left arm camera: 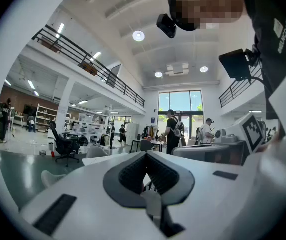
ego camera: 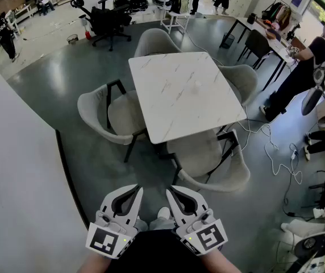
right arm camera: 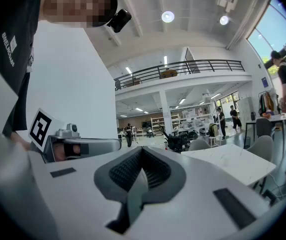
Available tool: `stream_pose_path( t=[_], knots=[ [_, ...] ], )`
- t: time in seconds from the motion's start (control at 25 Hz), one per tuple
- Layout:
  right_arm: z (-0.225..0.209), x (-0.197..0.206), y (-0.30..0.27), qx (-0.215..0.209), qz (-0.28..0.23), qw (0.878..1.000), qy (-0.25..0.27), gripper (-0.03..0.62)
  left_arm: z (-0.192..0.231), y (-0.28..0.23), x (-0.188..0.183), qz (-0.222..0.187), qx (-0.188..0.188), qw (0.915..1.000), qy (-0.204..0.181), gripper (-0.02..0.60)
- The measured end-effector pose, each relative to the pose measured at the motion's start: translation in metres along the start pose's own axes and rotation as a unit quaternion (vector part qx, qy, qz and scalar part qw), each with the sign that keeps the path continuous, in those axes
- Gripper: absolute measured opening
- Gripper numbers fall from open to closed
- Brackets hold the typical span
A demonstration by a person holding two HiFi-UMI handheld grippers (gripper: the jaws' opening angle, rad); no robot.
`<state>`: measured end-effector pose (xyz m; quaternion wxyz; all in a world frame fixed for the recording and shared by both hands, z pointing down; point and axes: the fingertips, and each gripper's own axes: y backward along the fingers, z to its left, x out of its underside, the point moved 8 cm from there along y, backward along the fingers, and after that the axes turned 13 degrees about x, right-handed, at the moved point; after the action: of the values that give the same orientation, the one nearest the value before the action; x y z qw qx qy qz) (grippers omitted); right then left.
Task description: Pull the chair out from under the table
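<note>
**Left gripper** [ego camera: 135, 191]: jaws closed tip to tip, with nothing between them. **Right gripper** [ego camera: 172, 190]: jaws likewise closed and empty. The two sit side by side at the lower centre of the head view and point up-frame. **Nearest grey chair** [ego camera: 216, 169]: just above and right of the grippers and apart from them, its seat tucked under the near edge of the white marble-topped table [ego camera: 179, 90] at frame centre. **Further grey chairs** [ego camera: 103, 110]: at the table's left, top and right sides. **White cable** [ego camera: 276, 152]: on the floor at right.
</note>
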<state>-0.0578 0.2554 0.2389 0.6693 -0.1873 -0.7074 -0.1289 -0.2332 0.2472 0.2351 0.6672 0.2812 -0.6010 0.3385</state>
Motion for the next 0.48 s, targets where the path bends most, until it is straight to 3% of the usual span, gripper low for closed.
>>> stream_pose_path(
  t=[0.28,0.48],
  knots=[
    [0.000,0.003,-0.010,0.002,0.004,1.000,-0.003,0.012,0.014,0.003,0.000,-0.014,0.006,0.9997,0.019,0.003],
    [0.007,0.003,-0.016,0.004,0.003,1.000,-0.009,0.012,0.022,0.008,0.002,0.008,0.014,0.9997,0.019,0.003]
  ],
)
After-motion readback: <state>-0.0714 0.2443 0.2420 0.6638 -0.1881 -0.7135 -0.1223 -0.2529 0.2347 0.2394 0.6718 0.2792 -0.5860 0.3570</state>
